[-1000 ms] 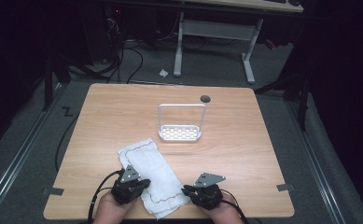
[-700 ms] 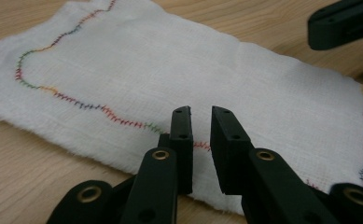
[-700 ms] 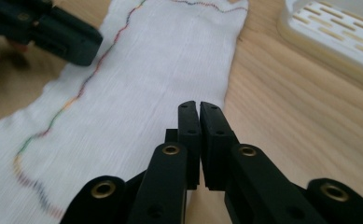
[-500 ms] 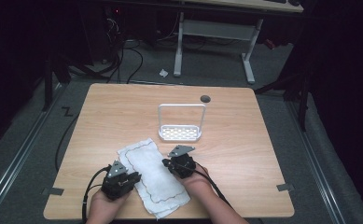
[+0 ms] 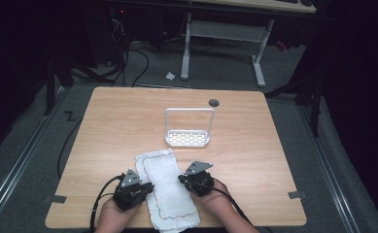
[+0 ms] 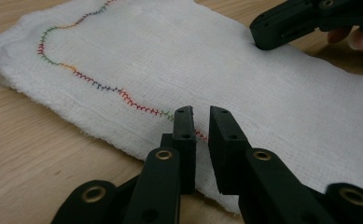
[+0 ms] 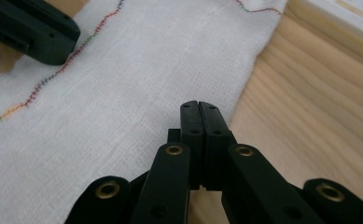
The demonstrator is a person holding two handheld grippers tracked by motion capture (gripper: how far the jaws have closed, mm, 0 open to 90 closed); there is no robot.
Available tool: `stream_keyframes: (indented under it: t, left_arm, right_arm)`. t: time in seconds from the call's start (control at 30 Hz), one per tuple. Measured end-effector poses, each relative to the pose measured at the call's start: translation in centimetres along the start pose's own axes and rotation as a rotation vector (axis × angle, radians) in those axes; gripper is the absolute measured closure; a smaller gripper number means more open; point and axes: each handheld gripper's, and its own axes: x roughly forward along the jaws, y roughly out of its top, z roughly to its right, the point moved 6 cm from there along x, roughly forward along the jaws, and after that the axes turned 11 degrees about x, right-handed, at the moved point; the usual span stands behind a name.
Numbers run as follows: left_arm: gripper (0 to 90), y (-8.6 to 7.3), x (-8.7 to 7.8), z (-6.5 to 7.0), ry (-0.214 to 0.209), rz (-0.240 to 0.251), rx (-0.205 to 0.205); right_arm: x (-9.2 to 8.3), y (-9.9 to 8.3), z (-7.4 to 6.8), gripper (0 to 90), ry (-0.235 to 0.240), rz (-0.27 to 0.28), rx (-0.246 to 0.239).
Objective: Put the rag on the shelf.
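Note:
A white cloth (image 5: 169, 189) with wavy multicoloured stitching lies as a long strip near the table's front edge. My left gripper (image 5: 145, 187) is at its left edge. In the left gripper view the left gripper (image 6: 201, 114) has a narrow gap between its jaws; they have just been closing, they hover over the cloth (image 6: 216, 56), and nothing is pinched. My right gripper (image 5: 182, 178) is at the cloth's right edge. In the right gripper view the right gripper (image 7: 200, 106) has its jaws pressed together above the cloth (image 7: 146, 60), with no fabric seen between them.
A white perforated tray with a wire handle (image 5: 188, 139) stands just beyond the cloth, and its corner (image 7: 342, 14) is in the right gripper view. The wooden table (image 5: 274, 145) has a round hole (image 5: 214, 103) at the back. Cables and desk legs lie on the floor behind.
My right gripper moved from the front edge inward to the cloth's right side and its jaws shut. The cloth looks narrower than a second ago. The left gripper barely shifted.

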Motion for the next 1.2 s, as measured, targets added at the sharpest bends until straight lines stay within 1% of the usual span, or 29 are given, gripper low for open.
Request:
stream_keyframes:
  t: [0.03, 0.07, 0.1, 0.13, 0.17, 0.2, 0.23, 0.27, 0.3, 0.37, 0.4, 0.5, 0.53, 0.6, 0.7, 0.77, 0.8, 0.83, 0.87, 0.9, 0.93, 0.97, 1.0, 1.03, 1.07, 1.1, 1.13, 1.17, 1.2]
  left_arm:
    - [81.1, 0.3, 0.3, 0.5, -0.012, -0.003, 0.021]
    - [81.2, 0.4, 0.5, 0.8, -0.013, -0.007, 0.036]
    - [81.4, 1.1, 1.2, 1.9, -0.035, 0.01, -0.011]
    - [81.5, 1.1, 1.2, 1.9, -0.035, 0.01, -0.011]
    - [81.5, 1.3, 1.5, 1.6, -0.033, -0.013, 0.055]
    - [81.7, 1.6, 1.9, 1.9, -0.045, -0.011, 0.052]
    - [81.8, 1.9, 2.2, 2.1, -0.044, -0.009, 0.063]
    - [81.9, 2.3, 2.8, 2.6, -0.048, -0.007, 0.087]
    - [82.0, 2.3, 2.8, 2.6, -0.048, -0.007, 0.087]
    - [82.2, 2.9, 3.4, 3.2, -0.067, -0.013, 0.097]
    - [82.2, 3.2, 3.7, 3.5, -0.077, -0.013, 0.103]
    - [82.2, 3.7, 4.4, 4.6, -0.108, -0.008, 0.11]
    - [82.1, 3.8, 4.5, 4.9, -0.117, -0.007, 0.114]
    - [82.0, 3.8, 4.6, 5.3, -0.13, -0.006, 0.121]
    - [80.8, 3.7, 4.4, 5.4, -0.142, -0.001, 0.122]
    - [77.9, 3.7, 4.1, 5.1, -0.138, 0.009, 0.12]
    - [75.9, 3.7, 3.8, 4.3, -0.113, 0.024, 0.104]
    - [73.7, 3.7, 3.8, 4.3, -0.113, 0.024, 0.104]
    - [71.1, 4.1, 3.5, 2.9, -0.071, 0.041, 0.074]
    - [68.6, 4.1, 3.5, 2.9, -0.071, 0.041, 0.074]
    - [66.9, 4.7, 3.3, 1.5, -0.043, 0.071, 0.027]
    - [66.7, 4.7, 3.3, 1.5, -0.043, 0.071, 0.027]
    - [64.9, 5.5, 3.6, 0.0, -0.008, 0.085, 0.002]
    - [62.2, 5.5, 3.6, 0.0, -0.008, 0.085, 0.002]
    - [62.2, 5.9, 3.9, -0.6, 0.007, 0.088, -0.017]
    - [58.7, 6.4, 4.5, -1.1, 0.009, 0.089, -0.039]
    - [55.8, 6.7, 5.0, -1.3, 0.011, 0.084, -0.043]
    - [53.3, 7.0, 5.6, -1.6, 0.029, 0.067, -0.039]
    - [48.0, 7.4, 6.8, -1.8, 0.057, 0.042, -0.014]
  right_arm:
    - [0.0, 0.0, 0.0, 89.7, 0.0, 0.0, 0.0]
    - [-0.9, -0.9, 0.1, 89.7, -0.001, 0.005, 0.013]
    - [-1.3, -1.3, 0.2, 89.7, -0.003, 0.006, 0.015]
    - [-1.3, -1.3, 0.2, 89.7, -0.003, 0.006, 0.015]
    - [-1.8, -1.7, 0.4, 89.7, -0.004, 0.005, 0.019]
    - [-2.3, -2.1, 0.6, 89.6, -0.01, 0.002, 0.022]
    - [-2.7, -2.5, 0.9, 89.6, -0.013, 0.002, 0.023]
    - [-3.4, -3.1, 1.4, 89.6, -0.016, 0.001, 0.037]
    - [-3.4, -3.1, 1.4, 89.6, -0.016, 0.001, 0.037]
    - [-4.5, -4.0, 2.1, 89.6, -0.026, 0.003, 0.052]
    - [-4.5, -4.0, 2.1, 89.6, -0.026, 0.003, 0.052]
    - [-5.6, -4.9, 2.9, 89.6, -0.038, 0.006, 0.074]
    - [-5.9, -5.3, 3.1, 89.6, -0.04, 0.009, 0.088]
    - [-6.6, -5.8, 3.4, 89.5, -0.039, 0.015, 0.1]
    - [-6.7, -6.0, 3.4, 89.4, -0.038, 0.016, 0.106]
    - [-6.7, -6.0, 3.3, 89.2, -0.041, 0.015, 0.113]
    - [-6.7, -6.0, 3.3, 89.1, -0.039, 0.015, 0.114]
    - [-6.7, -6.0, 3.3, 89.1, -0.039, 0.015, 0.114]
    - [-6.7, -6.1, 3.3, 89.0, -0.033, 0.014, 0.118]
    - [-6.7, -6.1, 3.4, 88.9, -0.029, 0.014, 0.122]
    - [-6.7, -6.0, 3.4, 88.9, -0.026, 0.016, 0.124]
    - [-6.7, -6.0, 3.4, 88.9, -0.026, 0.016, 0.124]
    - [-6.7, -6.0, 3.4, 88.8, -0.023, 0.015, 0.119]
    - [-6.7, -6.0, 3.4, 88.8, -0.021, 0.016, 0.118]
    - [-6.7, -6.0, 3.4, 88.8, -0.021, 0.016, 0.118]
    - [-6.7, -6.0, 3.4, 88.8, -0.019, 0.014, 0.118]
    - [-6.7, -6.0, 3.5, 88.7, -0.015, 0.017, 0.117]
    - [-6.7, -6.0, 3.5, 88.7, -0.012, 0.019, 0.118]
    - [-6.7, -6.1, 3.5, 88.6, -0.007, 0.021, 0.117]
